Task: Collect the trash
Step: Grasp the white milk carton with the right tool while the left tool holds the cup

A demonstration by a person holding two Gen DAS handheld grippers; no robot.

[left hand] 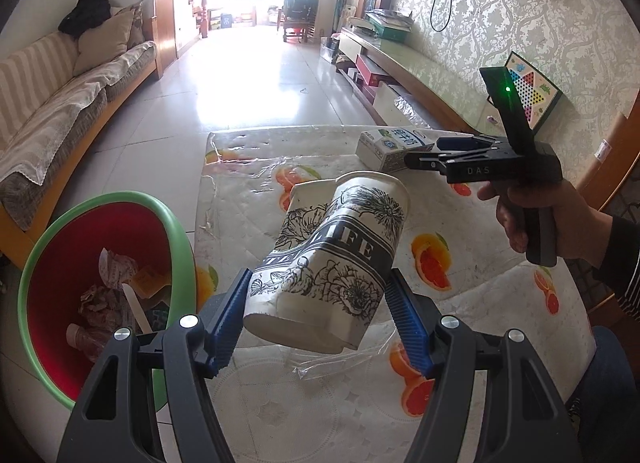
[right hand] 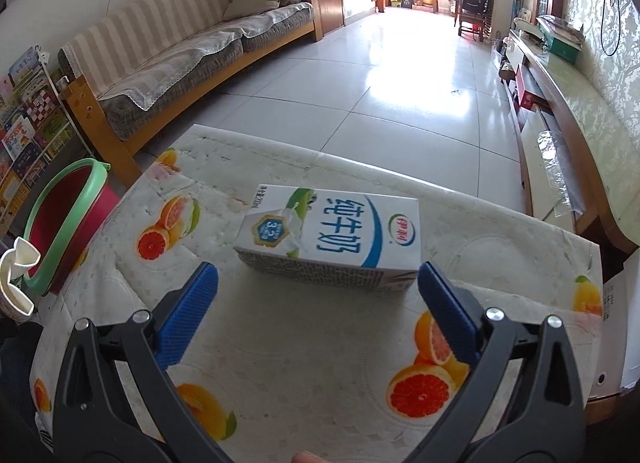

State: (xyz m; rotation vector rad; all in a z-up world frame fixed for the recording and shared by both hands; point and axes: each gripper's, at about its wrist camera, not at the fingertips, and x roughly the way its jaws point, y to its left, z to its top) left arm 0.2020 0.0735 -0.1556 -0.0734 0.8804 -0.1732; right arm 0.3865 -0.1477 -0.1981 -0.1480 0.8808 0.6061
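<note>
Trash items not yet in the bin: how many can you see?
2. A crushed paper cup is clamped in the left gripper; a milk carton lies on the table, ahead of the open right gripper.

left gripper is tilted down with both blue pads clamped on a cup, right gripper angles down too with jaws spread wide and empty, gripped by a hand.

Paper cup – "LIFE", right tool – "DAS", milk carton – "纯牛奶", "3.2"
</note>
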